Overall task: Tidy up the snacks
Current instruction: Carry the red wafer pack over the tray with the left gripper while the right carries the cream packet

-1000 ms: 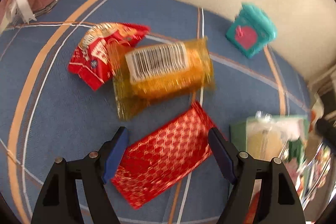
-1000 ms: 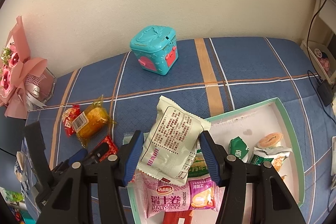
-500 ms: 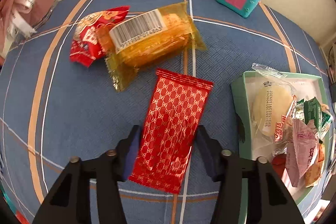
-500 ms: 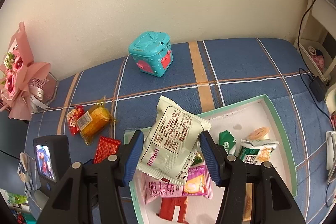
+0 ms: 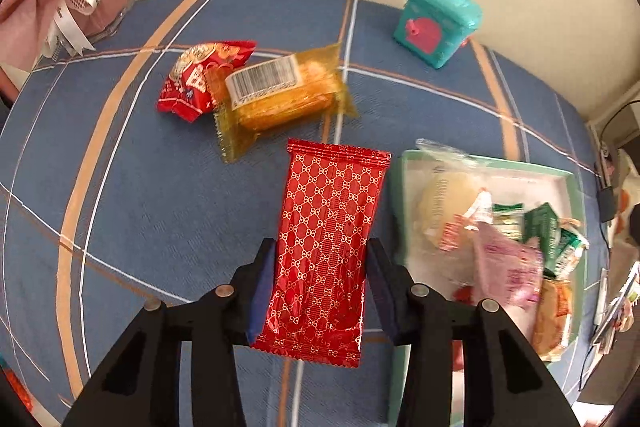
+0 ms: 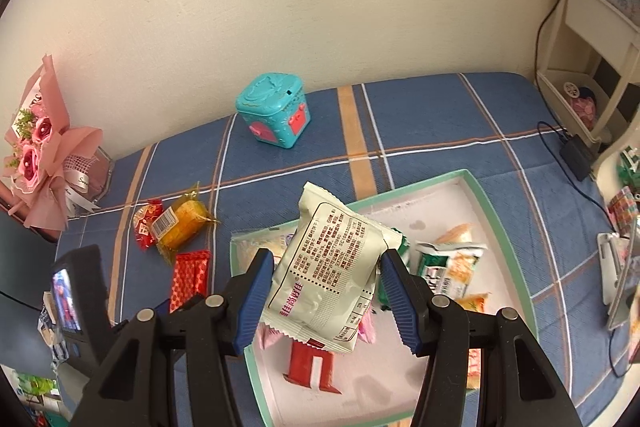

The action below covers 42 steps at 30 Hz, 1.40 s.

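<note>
My left gripper (image 5: pixel 320 263) has its jaws closing on a red packet with a gold pattern (image 5: pixel 332 211). Both blue pads press on the packet's sides and it hangs above the blue plaid cloth, left of the green-rimmed tray (image 5: pixel 400 187). The right wrist view shows the same red packet (image 6: pixel 190 277) left of the tray (image 6: pixel 504 227). My right gripper (image 6: pixel 328 257) is shut on a cream snack bag with printed text (image 6: pixel 320 307), held above the tray's left half. Several snacks lie in the tray. A yellow cake packet (image 5: pixel 280 95) and a small red packet (image 5: pixel 192 79) lie on the cloth.
A teal toy box (image 5: pixel 436 23) stands near the wall at the back. A pink bouquet (image 6: pixel 40 147) sits at the far left edge. A charger and cable (image 6: pixel 574 155) lie at the right edge beside a cream shelf (image 6: pixel 592 39).
The left jaws closed in on the red patterned packet and lifted it off the cloth, now end-on to the camera. The right gripper rose with the cream bag, its grip unchanged.
</note>
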Motion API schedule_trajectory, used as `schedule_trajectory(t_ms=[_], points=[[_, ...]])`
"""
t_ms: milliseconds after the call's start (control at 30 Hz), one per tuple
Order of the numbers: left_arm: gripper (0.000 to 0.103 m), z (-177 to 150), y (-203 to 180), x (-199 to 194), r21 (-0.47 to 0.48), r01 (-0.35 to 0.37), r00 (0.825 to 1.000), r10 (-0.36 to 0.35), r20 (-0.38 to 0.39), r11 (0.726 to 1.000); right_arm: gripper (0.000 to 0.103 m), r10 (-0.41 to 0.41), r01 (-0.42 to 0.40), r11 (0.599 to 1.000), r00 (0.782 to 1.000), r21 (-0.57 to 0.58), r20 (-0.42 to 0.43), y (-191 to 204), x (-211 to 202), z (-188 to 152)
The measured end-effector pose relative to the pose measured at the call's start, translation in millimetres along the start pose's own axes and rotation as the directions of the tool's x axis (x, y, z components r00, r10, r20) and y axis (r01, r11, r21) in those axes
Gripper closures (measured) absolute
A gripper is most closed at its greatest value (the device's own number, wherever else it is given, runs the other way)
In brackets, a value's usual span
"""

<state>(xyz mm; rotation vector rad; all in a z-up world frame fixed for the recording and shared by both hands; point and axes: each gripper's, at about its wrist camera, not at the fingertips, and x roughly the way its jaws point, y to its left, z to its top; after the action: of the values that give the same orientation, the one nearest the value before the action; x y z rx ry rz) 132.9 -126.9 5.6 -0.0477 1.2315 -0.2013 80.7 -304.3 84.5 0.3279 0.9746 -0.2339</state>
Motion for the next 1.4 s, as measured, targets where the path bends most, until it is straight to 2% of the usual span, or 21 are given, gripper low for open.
schedule_trajectory(t_ms=[233, 567, 967, 1400], points=[[0.057, -5.7, -18.5, -20.1, 0.027, 0.028, 0.999, -0.029, 0.029, 0.999, 0.045, -0.038, 0.038, 0.999, 0.999, 0.008, -0.028, -8.6, -0.7, -9.3], [0.057, -32.0, -48.9, -35.7, 0.092, 0.069, 0.996, -0.073, 0.044, 0.993, 0.045, -0.062, 0.069, 0.996, 0.991, 0.058, -0.119, -30.1, 17.8, -39.2], [0.057, -61.7, -83.2, -31.3, 0.184, 0.091, 0.996, -0.091, -0.005, 0.979, 0.044, -0.083, 0.104, 0.99, 0.977, 0.095, -0.196, -57.9, 30.3, -71.3], [0.057, -77.8, -100.2, -21.5, 0.217, 0.107, 0.994, -0.098, -0.051, 0.97, 0.044, -0.073, 0.102, 0.987, 0.973, 0.126, -0.217, -70.5, 30.8, -80.1]])
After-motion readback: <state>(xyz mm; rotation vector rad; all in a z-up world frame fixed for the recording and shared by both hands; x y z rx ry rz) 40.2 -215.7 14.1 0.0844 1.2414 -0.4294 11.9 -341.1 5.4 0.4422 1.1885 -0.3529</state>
